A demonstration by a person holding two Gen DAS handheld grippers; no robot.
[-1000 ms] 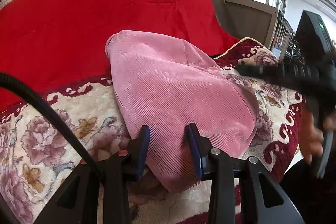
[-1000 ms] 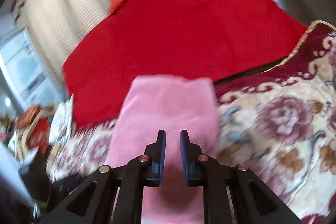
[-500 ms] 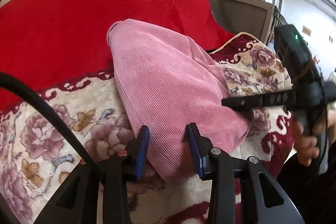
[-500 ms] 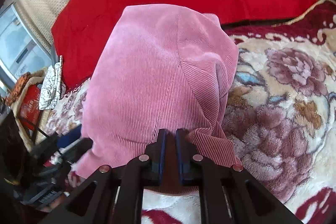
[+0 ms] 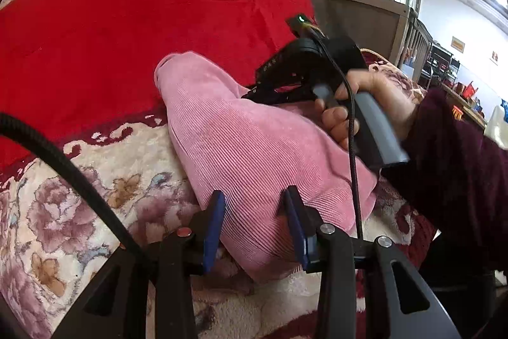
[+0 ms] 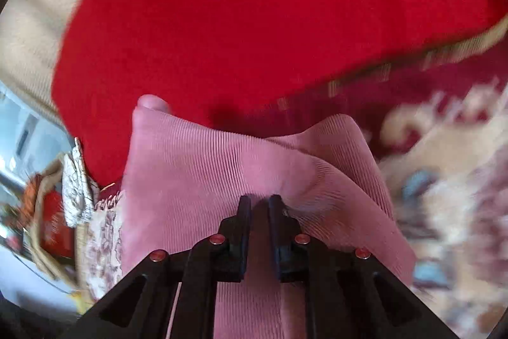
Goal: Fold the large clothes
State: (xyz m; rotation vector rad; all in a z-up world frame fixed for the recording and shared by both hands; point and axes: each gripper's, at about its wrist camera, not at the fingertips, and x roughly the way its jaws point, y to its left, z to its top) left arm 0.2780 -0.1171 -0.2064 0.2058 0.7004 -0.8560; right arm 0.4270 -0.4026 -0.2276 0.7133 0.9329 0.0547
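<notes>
Mid-fold: pink corduroy garment [image 5: 254,154] lies on the floral blanket [image 5: 104,180]. Right gripper [image 6: 259,200] — clamped on a raised fold; left gripper [image 5: 254,202] — parted, straddling the near edge. Next move calls for laying the fold flat.

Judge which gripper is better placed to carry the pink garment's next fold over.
Right, probably. The right gripper is shut on a raised ridge of the pink garment, so it likely already has cloth to carry. The left gripper is open astride the near end, gripping nothing.
</notes>
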